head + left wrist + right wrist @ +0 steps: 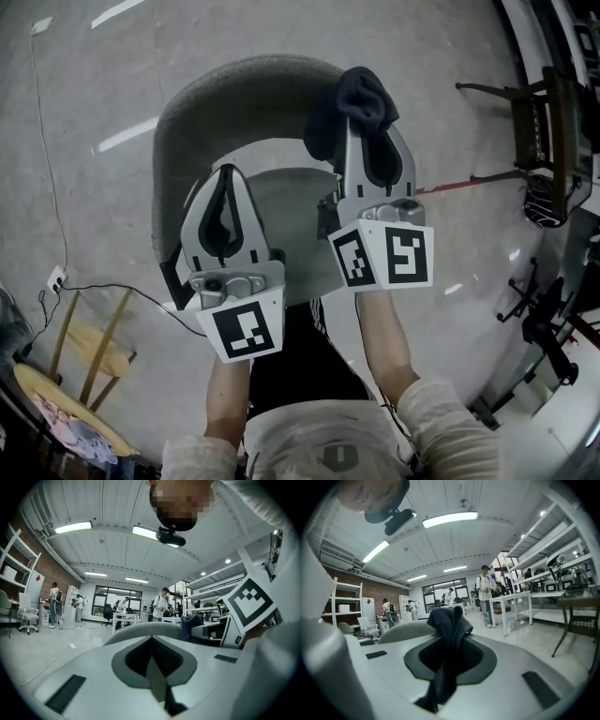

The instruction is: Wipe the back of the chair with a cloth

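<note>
Seen from above, the grey chair's curved back (234, 94) arcs round its seat (291, 211). My right gripper (364, 131) is shut on a dark cloth (356, 103), which bunches up past the jaws, over the right end of the chair back. In the right gripper view the cloth (450, 620) hangs down between the jaws, with the chair back (405, 631) behind it. My left gripper (228, 173) is shut with nothing in it and hovers over the back's left side. Its own view shows the chair back (150, 629) just ahead and the cloth (190, 625) to the right.
A dark wooden chair (539, 122) stands at the right and a wooden stool (89, 347) at the lower left. A cable runs to a floor socket (56, 278). A black stand (544, 328) is at the lower right. People and white tables (520, 602) fill the room behind.
</note>
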`<action>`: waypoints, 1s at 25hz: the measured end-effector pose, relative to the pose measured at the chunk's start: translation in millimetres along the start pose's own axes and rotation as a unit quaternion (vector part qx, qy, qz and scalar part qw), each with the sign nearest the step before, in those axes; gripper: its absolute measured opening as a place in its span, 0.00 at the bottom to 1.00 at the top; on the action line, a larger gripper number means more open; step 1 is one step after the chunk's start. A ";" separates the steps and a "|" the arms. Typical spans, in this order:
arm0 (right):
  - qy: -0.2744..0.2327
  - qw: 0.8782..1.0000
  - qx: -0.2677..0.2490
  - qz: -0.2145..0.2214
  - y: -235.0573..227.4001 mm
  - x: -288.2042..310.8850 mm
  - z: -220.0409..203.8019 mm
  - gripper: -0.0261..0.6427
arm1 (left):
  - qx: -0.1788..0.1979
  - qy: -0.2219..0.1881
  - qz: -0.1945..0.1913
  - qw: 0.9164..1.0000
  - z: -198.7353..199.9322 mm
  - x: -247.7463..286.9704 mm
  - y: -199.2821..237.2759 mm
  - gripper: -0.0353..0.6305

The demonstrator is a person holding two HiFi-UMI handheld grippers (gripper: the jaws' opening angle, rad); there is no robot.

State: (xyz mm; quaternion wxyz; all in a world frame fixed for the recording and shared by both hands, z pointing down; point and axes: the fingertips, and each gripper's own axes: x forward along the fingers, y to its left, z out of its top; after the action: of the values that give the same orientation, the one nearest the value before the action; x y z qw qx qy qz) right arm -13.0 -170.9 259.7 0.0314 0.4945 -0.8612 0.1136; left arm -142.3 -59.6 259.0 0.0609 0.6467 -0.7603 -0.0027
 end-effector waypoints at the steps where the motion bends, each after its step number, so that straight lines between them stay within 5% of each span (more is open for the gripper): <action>1: 0.000 1.000 0.001 -0.006 -6.6 -2.7 -0.2 0.13 | 0.000 -0.001 -0.005 1.000 0.1 1.7 -6.2 0.08; 10: 0.002 0.999 -0.032 -0.028 -38.0 -19.2 5.3 0.13 | -0.015 0.001 -0.024 1.000 -3.6 2.6 -40.5 0.08; 17: 0.004 0.993 -0.051 0.111 48.0 -19.7 3.4 0.13 | -0.034 0.006 0.037 0.999 -14.4 -17.5 4.7 0.08; 25: 0.030 0.963 -0.038 0.265 160.1 -20.2 -43.1 0.13 | 0.004 0.002 0.110 0.994 -26.6 -58.9 59.0 0.08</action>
State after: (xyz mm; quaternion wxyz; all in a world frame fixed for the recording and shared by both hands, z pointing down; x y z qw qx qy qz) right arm -142.8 -66.4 271.9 0.0443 0.2432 -0.9638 0.0998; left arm -188.5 10.0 285.0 0.0596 0.5593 -0.8268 0.0083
